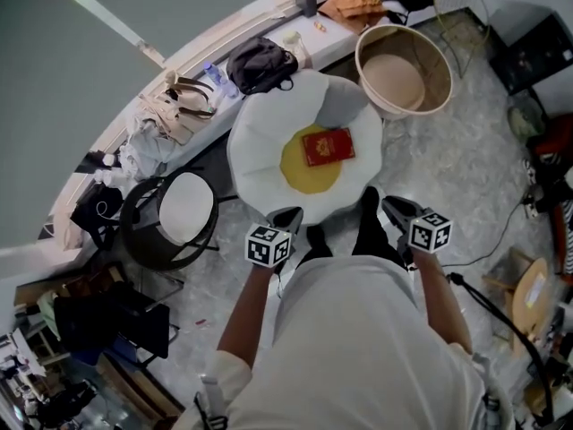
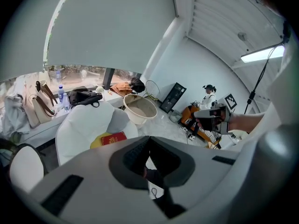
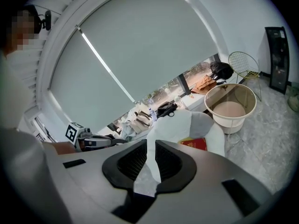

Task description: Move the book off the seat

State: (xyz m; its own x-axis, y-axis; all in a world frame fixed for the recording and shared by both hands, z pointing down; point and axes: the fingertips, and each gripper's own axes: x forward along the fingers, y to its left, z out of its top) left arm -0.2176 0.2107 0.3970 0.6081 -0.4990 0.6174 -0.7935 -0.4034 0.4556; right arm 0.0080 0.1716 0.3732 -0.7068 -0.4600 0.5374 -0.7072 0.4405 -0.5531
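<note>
"What's the left claw (image 2: 148, 149) doing?"

"Its jaws are pressed together with nothing between them. Past them, a red book (image 2: 113, 138) lies flat on the yellow cushion (image 2: 97, 142) of a white armchair (image 2: 86, 120)."

"What's around the chair?"

"A round beige basket (image 2: 140, 108) stands just beyond it. Handbags (image 2: 39, 104) and a water bottle (image 2: 60, 93) sit on the window ledge (image 2: 46, 129). The right claw (image 2: 200, 121) shows at the right."

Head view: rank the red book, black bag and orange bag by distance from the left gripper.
1. red book, on the seat ahead of the left gripper.
2. black bag, behind the chair.
3. orange bag, farthest, top of frame.
</note>
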